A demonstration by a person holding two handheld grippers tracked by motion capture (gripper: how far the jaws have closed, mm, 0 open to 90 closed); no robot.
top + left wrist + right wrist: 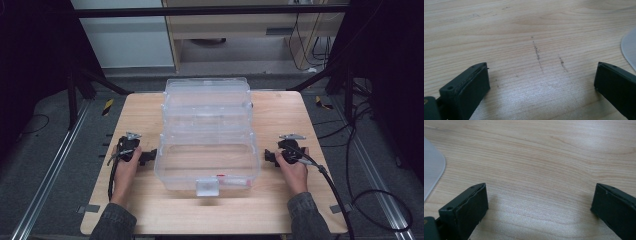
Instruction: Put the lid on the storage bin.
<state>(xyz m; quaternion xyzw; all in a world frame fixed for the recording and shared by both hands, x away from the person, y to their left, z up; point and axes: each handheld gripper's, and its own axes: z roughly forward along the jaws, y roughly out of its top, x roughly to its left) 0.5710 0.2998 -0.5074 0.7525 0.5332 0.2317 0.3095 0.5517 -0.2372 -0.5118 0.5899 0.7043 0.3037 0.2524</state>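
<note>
surface: wooden table (145, 112); on it: clear plastic box (207, 135)

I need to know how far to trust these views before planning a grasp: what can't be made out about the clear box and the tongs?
- Clear plastic box, high view: contents unreadable; stacked see-through walls blur together.
- Small red mark near the front latch, high view: too small to identify.
- Box corner, left gripper view: cut off by the right edge.
- Box corner, right gripper view: cut off by the left edge.
</note>
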